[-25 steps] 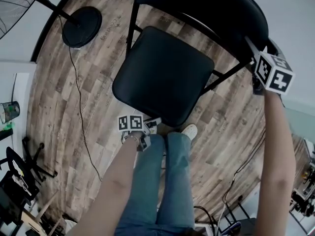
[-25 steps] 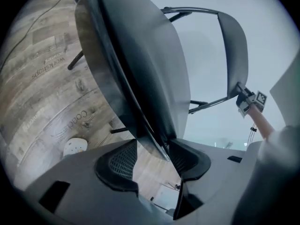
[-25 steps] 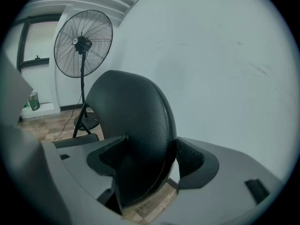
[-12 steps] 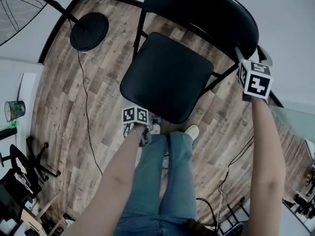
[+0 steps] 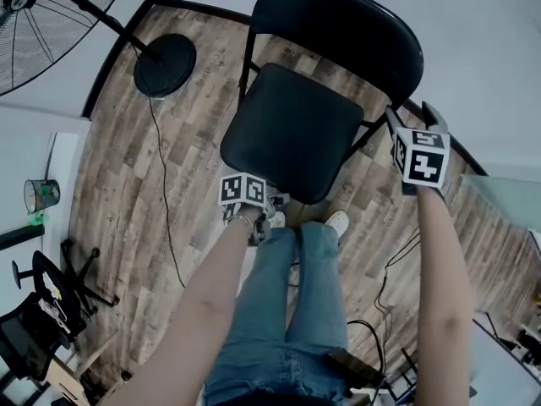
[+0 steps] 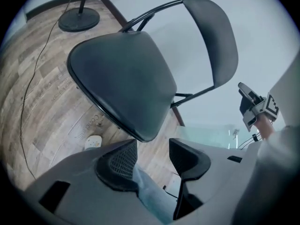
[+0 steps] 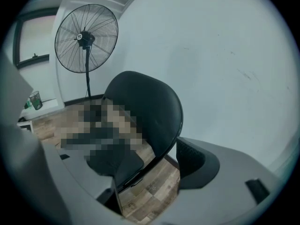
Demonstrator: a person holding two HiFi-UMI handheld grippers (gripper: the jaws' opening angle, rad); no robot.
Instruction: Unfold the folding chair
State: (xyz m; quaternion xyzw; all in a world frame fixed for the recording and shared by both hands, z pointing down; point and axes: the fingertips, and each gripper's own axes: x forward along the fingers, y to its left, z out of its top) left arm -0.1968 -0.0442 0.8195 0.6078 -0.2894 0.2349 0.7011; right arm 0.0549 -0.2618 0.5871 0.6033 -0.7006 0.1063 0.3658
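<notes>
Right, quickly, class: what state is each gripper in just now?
Left gripper: open, empty, jaws short of the chair seat front edge.
Right gripper: open, holding nothing, near the chair backrest.

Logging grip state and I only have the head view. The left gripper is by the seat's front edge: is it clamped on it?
Observer: No. The left gripper view shows the left gripper with its jaws apart and nothing between the pads. The seat edge lies beyond the fingertips.
Operator: And the right one, beside the backrest?
Observer: Also open. In the right gripper view the right gripper has its jaws apart, and the backrest stands ahead of them with no pad on it.
Operator: Any real gap there?
Observer: Yes. The left gripper view shows bare wall between that gripper and the backrest's side.
</notes>
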